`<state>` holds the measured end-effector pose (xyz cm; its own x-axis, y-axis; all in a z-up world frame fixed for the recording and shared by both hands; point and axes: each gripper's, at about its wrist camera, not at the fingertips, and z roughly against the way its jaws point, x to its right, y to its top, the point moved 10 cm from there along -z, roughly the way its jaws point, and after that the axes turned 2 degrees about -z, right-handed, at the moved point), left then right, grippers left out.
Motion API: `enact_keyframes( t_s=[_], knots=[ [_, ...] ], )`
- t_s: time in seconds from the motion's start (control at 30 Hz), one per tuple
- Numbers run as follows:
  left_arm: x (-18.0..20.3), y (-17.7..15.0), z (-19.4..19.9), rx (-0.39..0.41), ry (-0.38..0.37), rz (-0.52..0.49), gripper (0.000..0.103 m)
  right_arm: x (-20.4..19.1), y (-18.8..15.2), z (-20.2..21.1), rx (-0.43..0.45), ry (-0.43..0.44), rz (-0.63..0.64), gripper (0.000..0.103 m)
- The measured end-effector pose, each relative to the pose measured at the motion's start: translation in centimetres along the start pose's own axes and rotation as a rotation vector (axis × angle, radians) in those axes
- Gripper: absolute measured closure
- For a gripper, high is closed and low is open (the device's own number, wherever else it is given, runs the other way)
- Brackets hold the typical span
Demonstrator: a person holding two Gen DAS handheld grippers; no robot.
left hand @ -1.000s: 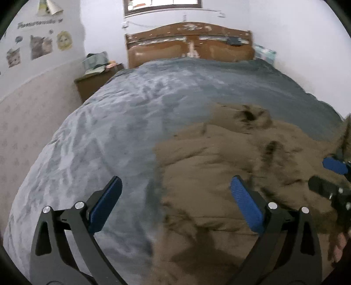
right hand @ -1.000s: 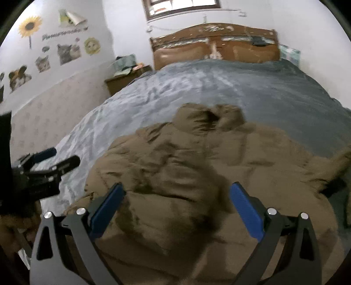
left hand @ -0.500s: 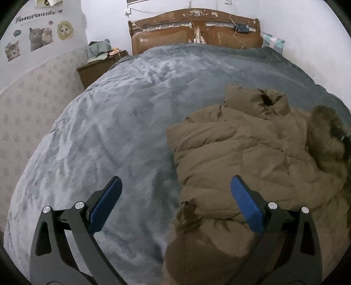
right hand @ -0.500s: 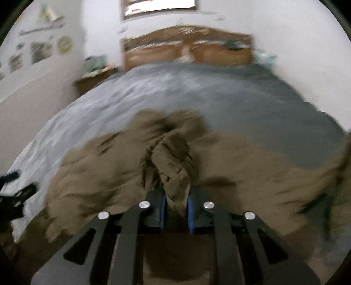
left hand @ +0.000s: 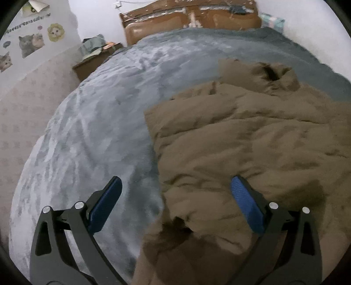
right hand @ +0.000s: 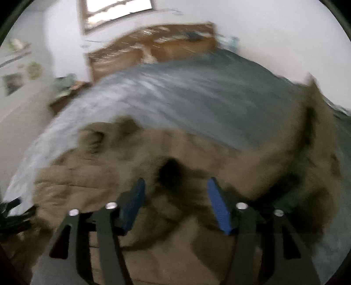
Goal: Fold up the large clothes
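Observation:
A big brown padded coat [left hand: 252,140] lies crumpled on the grey bedspread [left hand: 105,114], filling the right half of the left wrist view. My left gripper [left hand: 175,197] is wide open and empty, hovering over the coat's left edge, its left finger above the bedspread. In the blurred right wrist view the coat [right hand: 197,157] spreads below my right gripper [right hand: 175,197], which is partly open with nothing between its blue pads. One part of the coat [right hand: 316,122] rises at the right. The left gripper's black tip [right hand: 11,210] shows at the far left.
A wooden headboard [left hand: 193,19] stands at the far end of the bed. A bedside cabinet [left hand: 96,59] with clutter sits at the left by the wall with cat stickers [left hand: 28,43]. A window [right hand: 118,11] is above the headboard.
My right gripper was shut on a bunch of coat fabric half a second ago and has now opened, letting it drop. The left gripper stayed open and shifted little.

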<state>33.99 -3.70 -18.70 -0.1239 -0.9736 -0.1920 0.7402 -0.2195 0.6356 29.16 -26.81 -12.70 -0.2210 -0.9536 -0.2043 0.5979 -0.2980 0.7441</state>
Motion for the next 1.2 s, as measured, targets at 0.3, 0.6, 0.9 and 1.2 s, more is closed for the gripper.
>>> enact_keyframes(
  t_s=[0.3,0.6,0.9,1.2],
  knots=[
    [-3.5,-1.2,-3.2,-0.073,0.064,0.076,0.003,1.3,-3.9,-6.5,-0.185,-0.200,0.091,0.030],
    [-5.1,2.2,2.9,0.057,-0.009,0.166,0.012,2.9,0.5,-0.4,-0.043,-0.161,-0.010,0.017],
    [-5.4,2.7,9.5,0.157,-0.067,0.191,0.007,14.0,2.6,5.1,0.079,-0.285,-0.327,0.015],
    [-5.5,2.5,10.3,0.179,-0.063,0.185,0.007,22.2,-0.6,6.2,0.018,-0.408,-0.468,0.015]
  ],
)
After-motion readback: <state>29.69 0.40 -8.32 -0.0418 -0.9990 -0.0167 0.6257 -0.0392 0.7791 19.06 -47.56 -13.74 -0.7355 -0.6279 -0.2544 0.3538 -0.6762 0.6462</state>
